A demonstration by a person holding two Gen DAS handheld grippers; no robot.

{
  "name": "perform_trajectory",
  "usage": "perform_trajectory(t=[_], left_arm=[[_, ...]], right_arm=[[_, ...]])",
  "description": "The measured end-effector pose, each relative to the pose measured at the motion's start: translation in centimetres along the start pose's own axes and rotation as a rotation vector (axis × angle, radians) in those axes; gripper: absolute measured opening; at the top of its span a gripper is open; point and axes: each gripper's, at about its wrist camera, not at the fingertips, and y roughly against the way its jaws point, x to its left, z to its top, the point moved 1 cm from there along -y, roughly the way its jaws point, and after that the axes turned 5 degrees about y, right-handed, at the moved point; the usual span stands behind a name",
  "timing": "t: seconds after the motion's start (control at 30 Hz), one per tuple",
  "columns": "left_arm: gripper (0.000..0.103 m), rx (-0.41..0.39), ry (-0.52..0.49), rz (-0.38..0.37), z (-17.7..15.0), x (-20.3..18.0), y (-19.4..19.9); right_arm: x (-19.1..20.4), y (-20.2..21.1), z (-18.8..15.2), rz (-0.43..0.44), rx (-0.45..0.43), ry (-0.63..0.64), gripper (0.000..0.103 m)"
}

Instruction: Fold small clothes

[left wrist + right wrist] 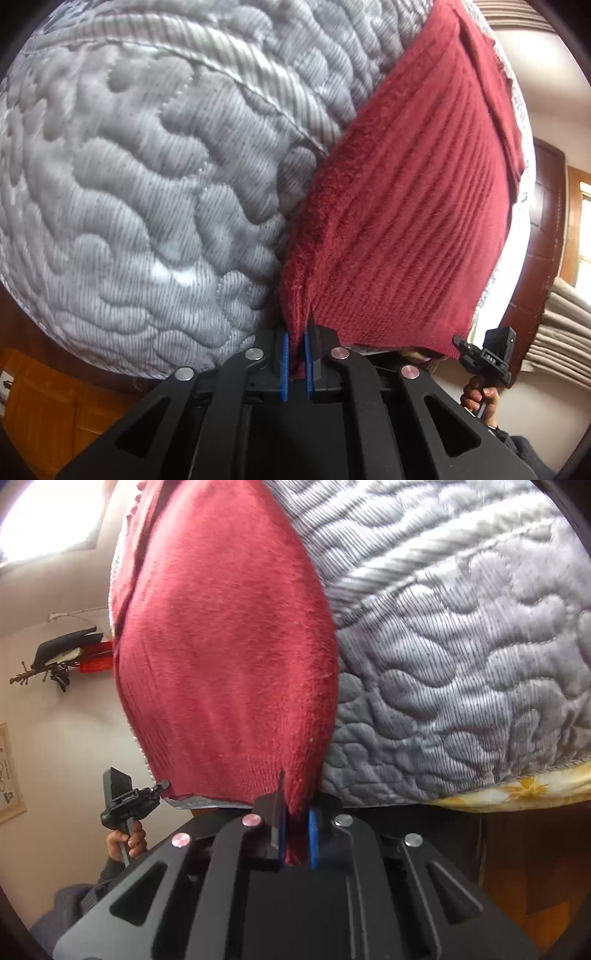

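Note:
A dark red ribbed knit garment lies spread on a grey quilted bedcover. My left gripper is shut on its near corner, red cloth pinched between the blue pads. In the right wrist view the same red garment stretches away over the quilt, and my right gripper is shut on its other near corner, cloth bunched between the blue pads. Each view shows the other gripper at the garment's near edge: the right one and the left one.
A hand holds the other gripper's handle, and likewise a hand in the right wrist view. A yellow flowered sheet edges the bed. Wooden furniture stands below it, a wooden door and folded curtains beyond.

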Motion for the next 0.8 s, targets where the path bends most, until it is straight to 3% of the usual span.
perform_trajectory(t=[0.4, 0.63, 0.8], left_arm=[[0.005, -0.122, 0.018, -0.231, -1.2, -0.4, 7.6], [0.005, -0.186, -0.009, -0.359, 0.5, -4.5, 11.7], [0.005, -0.207, 0.000, -0.461, 4.0, -8.4, 13.3]], right_arm=[[4.2, 5.5, 2.1, 0.156, -0.147, -0.004, 0.005], [7.1, 9.4, 5.4, 0.232, -0.207, 0.016, 0.005], [8.9, 11.2, 9.0, 0.287, -0.230, 0.009, 0.005]])
